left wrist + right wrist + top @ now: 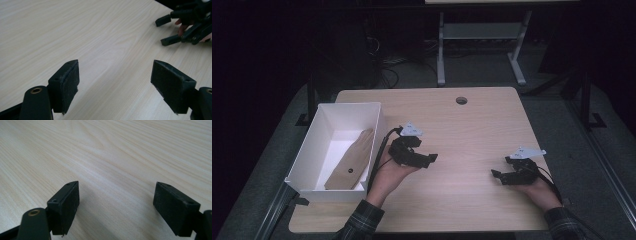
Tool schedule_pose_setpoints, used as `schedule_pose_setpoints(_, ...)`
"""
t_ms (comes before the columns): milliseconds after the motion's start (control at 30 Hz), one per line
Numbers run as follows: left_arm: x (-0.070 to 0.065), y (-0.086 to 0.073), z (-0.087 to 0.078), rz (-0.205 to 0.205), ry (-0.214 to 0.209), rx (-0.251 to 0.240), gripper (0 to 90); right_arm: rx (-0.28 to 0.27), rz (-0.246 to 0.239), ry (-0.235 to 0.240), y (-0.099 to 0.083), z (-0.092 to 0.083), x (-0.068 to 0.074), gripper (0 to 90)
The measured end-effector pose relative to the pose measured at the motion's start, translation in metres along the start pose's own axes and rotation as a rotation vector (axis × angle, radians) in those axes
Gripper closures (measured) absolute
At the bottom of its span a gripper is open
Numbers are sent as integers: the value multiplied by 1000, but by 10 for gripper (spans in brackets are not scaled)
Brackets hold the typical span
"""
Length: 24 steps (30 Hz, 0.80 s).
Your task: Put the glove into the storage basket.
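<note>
Across the middle of the scene lay the pale wood surface (472,130), bare apart from what sat at its left edge and a small round hole (461,100) near the far side. Open floor and metal legs of other furniture stood beyond.

Next in size: a white box (309,155), open-topped, set at the left edge with its long side running away from the person, probably so the left arm could reach it without crossing over.

Inside it, a brown paper bag (349,162) lay flat on the box floor. Its long axis followed the box, leaning slightly; the narrower end pointed to the far right corner and rested up against the right wall, the broader end toward the near wall. A small dark spot marked its lower half.

Left hand-held gripper (422,159): just right of the box, palm under it, jaws pointing right over bare wood. Left gripper view showed jaws (113,82) spread wide, nothing between them.

Right hand-held gripper (499,176): well apart, near the front right, jaws pointing left toward the other. Right gripper view showed them (115,205) wide apart too, empty. Both seemed parked low in a resting pose, the bag apparently already placed.
</note>
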State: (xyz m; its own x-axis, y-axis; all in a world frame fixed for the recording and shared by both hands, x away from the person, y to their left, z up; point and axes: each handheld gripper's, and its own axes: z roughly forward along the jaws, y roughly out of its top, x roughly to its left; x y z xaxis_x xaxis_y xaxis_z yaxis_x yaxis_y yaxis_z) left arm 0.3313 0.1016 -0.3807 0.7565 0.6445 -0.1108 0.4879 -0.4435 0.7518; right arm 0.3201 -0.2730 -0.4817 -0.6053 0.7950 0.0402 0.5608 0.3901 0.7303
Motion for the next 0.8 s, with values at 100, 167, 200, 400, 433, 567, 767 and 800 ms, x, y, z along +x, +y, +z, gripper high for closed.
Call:
schedule_pose_setpoints(100, -4, -10, 9, 8, -2, 16, 228, 1, 0, 0, 0, 0, 0, 207)
schedule_pose_setpoints(167, -6, -18, 16, 9, -12, 30, 228, 1, -1, 0, 0, 0, 0, 207)
schedule_pose_setpoints(200, -7, -25, 22, 17, -11, 40, 228, 1, -1, 0, 0, 0, 0, 207)
schedule_pose_setpoints(400, -10, -41, 40, 20, -11, 90, 227, -1, 0, -1, 0, 0, 0, 207)
schedule_pose_setpoints(433, -10, -41, 40, 20, -11, 90, 227, -1, 0, -1, 0, 0, 0, 207)
schedule_pose_setpoints(567, -10, -50, 49, 32, -3, 114, 228, -1, 0, -1, 0, 0, 0, 208)
schedule_pose_setpoints(767, -13, -58, 58, 47, 0, 151, 227, 1, 1, 3, 0, 0, 1, 206)
schedule_pose_setpoints(800, -14, -59, 59, 47, 0, 150, 227, 1, 1, 3, 0, 0, 1, 206)
